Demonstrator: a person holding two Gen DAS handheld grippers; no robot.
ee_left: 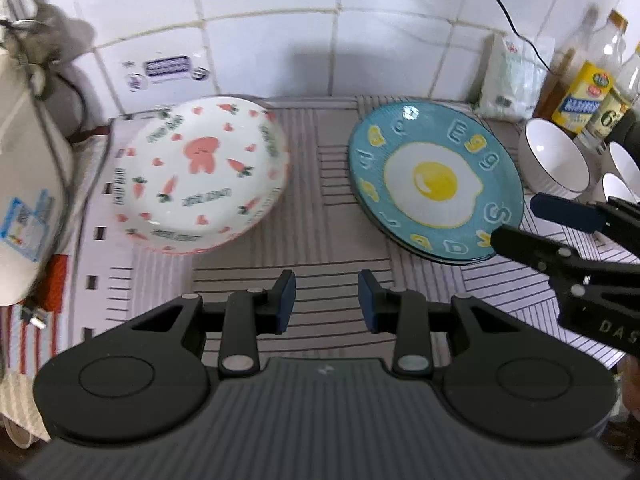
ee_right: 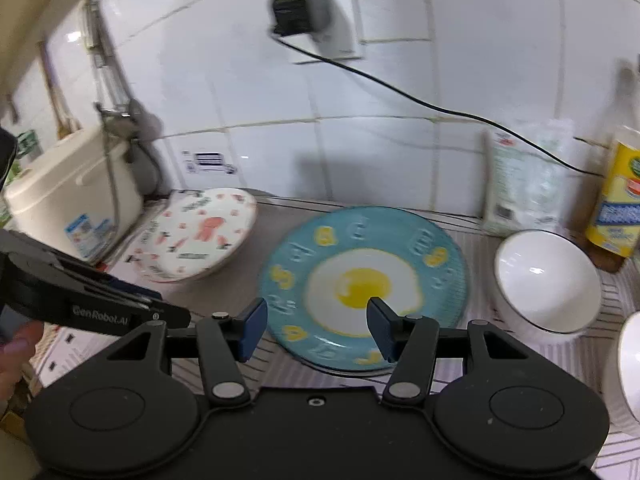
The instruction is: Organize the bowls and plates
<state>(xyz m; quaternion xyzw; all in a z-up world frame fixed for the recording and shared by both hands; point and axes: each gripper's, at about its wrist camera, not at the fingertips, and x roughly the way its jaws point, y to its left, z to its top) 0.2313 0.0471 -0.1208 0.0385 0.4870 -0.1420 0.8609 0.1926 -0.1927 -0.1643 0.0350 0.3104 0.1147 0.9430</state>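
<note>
Lying flat on the striped mat [ee_left: 320, 248] of the worktop, the blue egg plate [ee_left: 434, 182] sits ahead and to the right of the left gripper [ee_left: 327, 302], apart from its tips. The left gripper's fingers [ee_left: 286, 300] are spread and hold nothing. In the right wrist view the same plate [ee_right: 362, 288] lies directly ahead of the right gripper [ee_right: 316, 330], whose fingers [ee_right: 380, 326] are also spread and empty; its right tip overlaps the egg print in the picture, and contact cannot be determined. The carrot-print plate [ee_left: 200, 178] rests tilted at the left, near the wall. White bowls [ee_left: 554, 156] stand just right of the blue plate.

Legible writing: raised letters "Egg" on the blue plate, "GenRobot.AI" on the left gripper seen in the right wrist view [ee_right: 100, 304], and "DAS" on the right gripper at the frame edge [ee_left: 580, 256]. Print on the carrot plate, the wall sticker [ee_left: 166, 68] and the yellow-labelled bottle [ee_right: 622, 200] is too blurred to read. The outer bowls are cut off by the frame.
</note>
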